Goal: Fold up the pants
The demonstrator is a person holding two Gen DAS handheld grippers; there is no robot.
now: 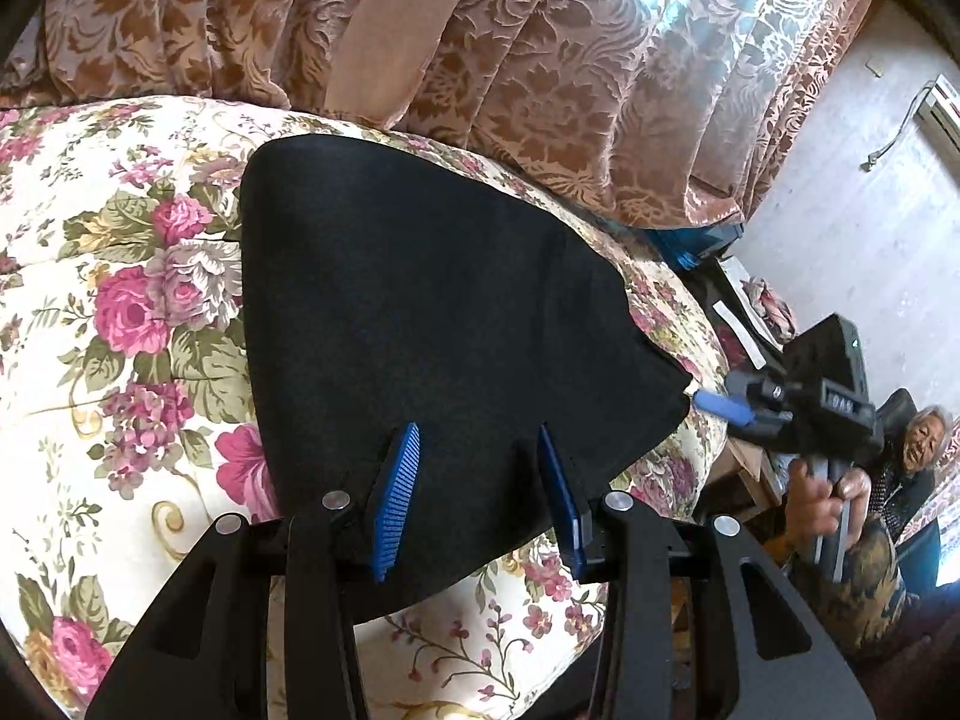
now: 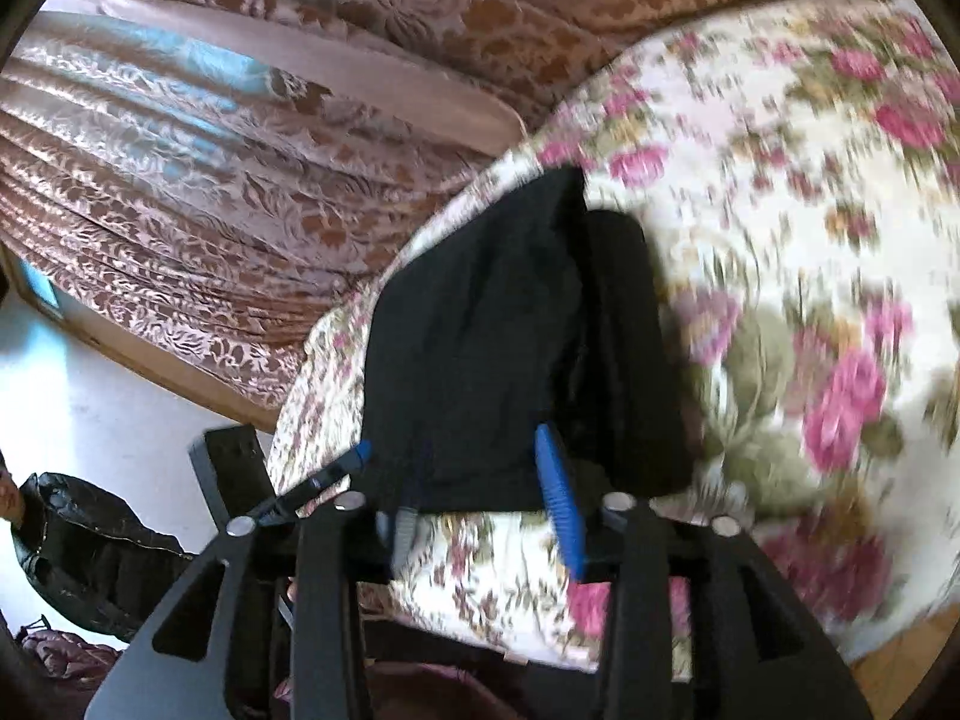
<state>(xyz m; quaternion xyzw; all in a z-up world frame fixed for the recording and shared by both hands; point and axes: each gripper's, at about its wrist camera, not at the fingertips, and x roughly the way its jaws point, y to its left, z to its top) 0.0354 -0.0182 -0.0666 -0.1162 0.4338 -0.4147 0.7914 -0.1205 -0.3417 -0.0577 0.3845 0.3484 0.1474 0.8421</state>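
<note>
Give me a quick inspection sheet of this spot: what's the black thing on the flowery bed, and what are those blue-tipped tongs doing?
Surface: floral bedspread, rose print, rumpled.
Job's things: black pants, lying flat on the bedspread, already folded to a compact shape; layered edges show in the right wrist view.
Clutter: blue item and papers beyond the bed's edge, unclear.
Grippers: left gripper open above the pants' near edge, holding nothing; right gripper at the pants' corner, its grip unclear, and its own view is blurred.
Cables: cord hanging on the wall.
Surroundings: patterned brown curtain; a seated person to the side.
</note>
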